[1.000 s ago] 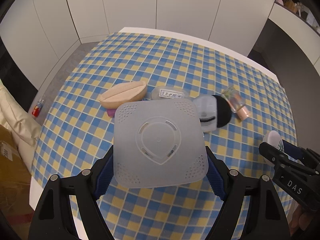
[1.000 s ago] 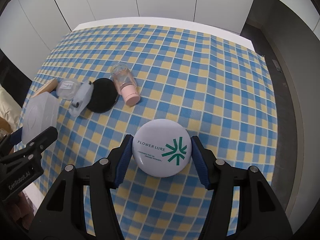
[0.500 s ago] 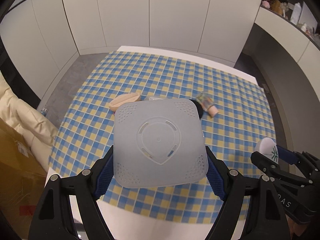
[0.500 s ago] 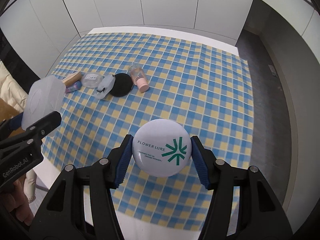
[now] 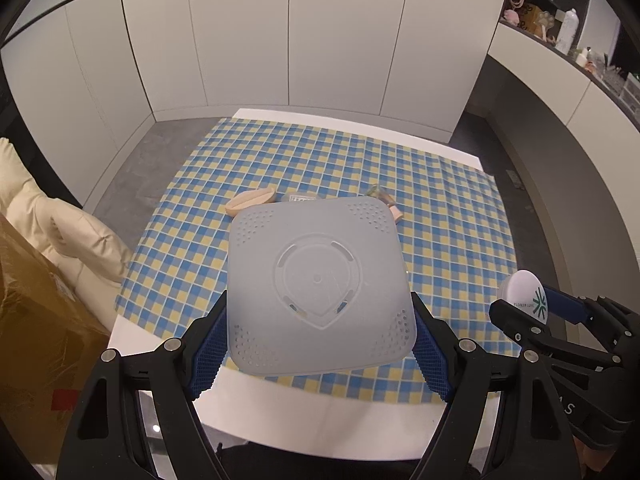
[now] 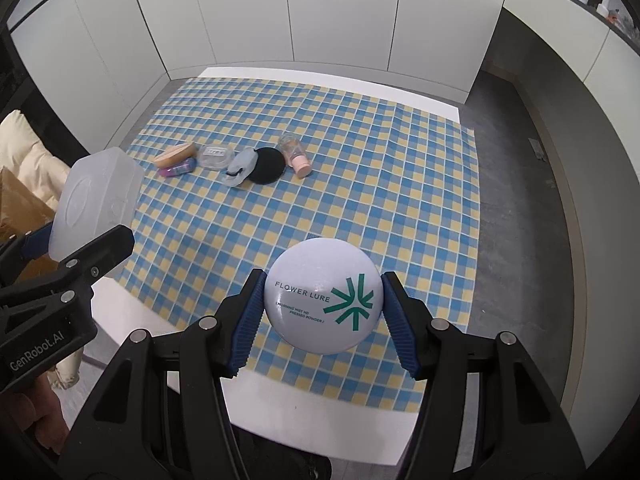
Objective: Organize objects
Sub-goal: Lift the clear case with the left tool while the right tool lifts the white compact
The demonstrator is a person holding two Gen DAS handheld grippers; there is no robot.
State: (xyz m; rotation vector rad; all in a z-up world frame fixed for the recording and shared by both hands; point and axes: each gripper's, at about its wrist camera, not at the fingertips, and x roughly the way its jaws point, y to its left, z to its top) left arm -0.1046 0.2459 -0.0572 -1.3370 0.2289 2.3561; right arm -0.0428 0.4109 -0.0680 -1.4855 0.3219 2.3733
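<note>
My left gripper (image 5: 318, 354) jaws hold the clear box (image 5: 320, 290) high over the desk (image 6: 304, 408). My right gripper (image 6: 322, 322) jaws squeeze the round powder case (image 6: 323, 300), at 3 o'clock from the box. It looks smooth and could slip out and drop.

Black claw (image 6: 322, 312) frames, blue ribbed pads (image 6: 248, 320), silver screws, "GenRobot.AI" marking.

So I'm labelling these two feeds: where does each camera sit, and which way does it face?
Left wrist: on the left tongs, looking down at the checked table; its fingers grip a frosted box.
Right wrist: on the right tongs, same direction; its fingers grip a white compact.
Shared: both show the table, the row of small items, and each other's tongs.
</note>
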